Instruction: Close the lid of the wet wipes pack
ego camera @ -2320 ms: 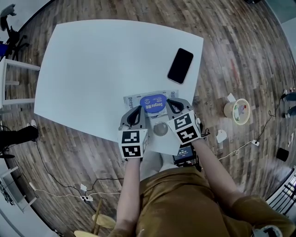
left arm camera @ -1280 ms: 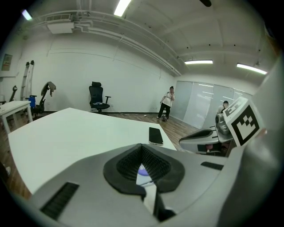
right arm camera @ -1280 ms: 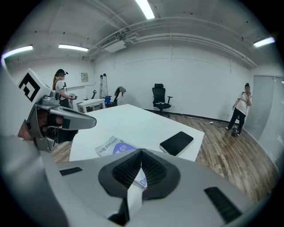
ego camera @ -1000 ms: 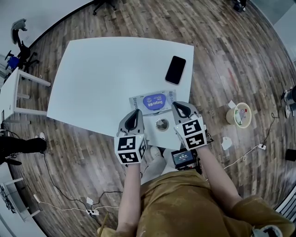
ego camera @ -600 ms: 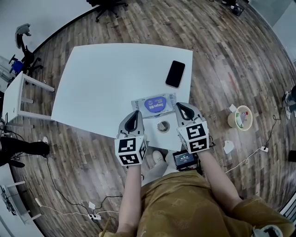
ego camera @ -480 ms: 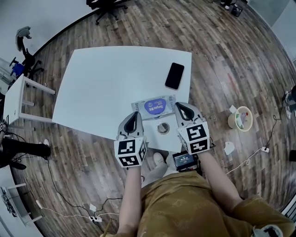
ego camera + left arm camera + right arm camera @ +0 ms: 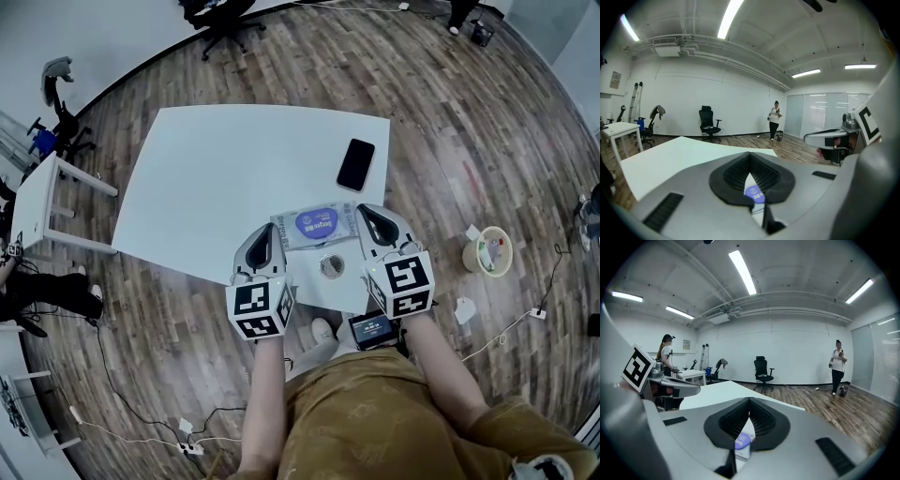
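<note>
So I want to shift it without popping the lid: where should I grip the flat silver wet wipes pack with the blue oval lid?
Probably the right short end, approached from the right by the right gripper, whose shut jaws must open first. The flat silver wet wipes pack lies level on the table with its blue oval lid centred, leaving that thin end free.

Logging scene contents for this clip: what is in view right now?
table: one, white, on the wood floor
wet wipes pack: one, pale with blue lid, table's near edge
phone: one, black, table's right side
small round item: one, grey, in front of the pack
tub: one, pale, floor at right
office chair: one, black, far floor
left gripper: grey, shut, empty
right gripper: grey, shut, empty
</note>
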A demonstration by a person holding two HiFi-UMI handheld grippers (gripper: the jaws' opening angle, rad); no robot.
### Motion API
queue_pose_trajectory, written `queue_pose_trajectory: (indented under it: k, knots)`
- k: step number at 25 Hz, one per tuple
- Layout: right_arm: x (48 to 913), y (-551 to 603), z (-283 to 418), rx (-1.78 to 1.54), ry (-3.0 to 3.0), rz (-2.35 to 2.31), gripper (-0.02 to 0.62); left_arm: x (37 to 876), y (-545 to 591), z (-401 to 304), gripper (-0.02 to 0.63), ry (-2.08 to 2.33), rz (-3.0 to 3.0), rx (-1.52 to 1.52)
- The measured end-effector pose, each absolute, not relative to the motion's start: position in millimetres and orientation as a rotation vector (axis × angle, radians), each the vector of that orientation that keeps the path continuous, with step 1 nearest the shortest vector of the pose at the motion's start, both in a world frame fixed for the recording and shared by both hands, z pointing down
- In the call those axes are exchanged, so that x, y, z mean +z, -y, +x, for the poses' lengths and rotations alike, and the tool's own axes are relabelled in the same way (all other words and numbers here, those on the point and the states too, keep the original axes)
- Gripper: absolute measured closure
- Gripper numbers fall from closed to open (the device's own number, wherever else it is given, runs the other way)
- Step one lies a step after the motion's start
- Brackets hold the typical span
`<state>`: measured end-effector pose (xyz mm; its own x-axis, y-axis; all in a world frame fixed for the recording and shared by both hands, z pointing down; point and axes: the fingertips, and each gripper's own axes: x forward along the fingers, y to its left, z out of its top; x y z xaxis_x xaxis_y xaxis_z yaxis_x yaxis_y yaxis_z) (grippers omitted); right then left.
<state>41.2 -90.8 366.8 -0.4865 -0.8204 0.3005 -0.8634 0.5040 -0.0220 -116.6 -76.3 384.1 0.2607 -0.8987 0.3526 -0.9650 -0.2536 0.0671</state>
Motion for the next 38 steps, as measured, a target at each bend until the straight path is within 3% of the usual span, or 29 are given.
queue_pose_trajectory:
  k: [38]
  knots:
    - [259, 75, 52, -0.031, 2.674, 1.624, 0.588, 261, 65, -116, 0.612, 1.977, 2.524, 0.152]
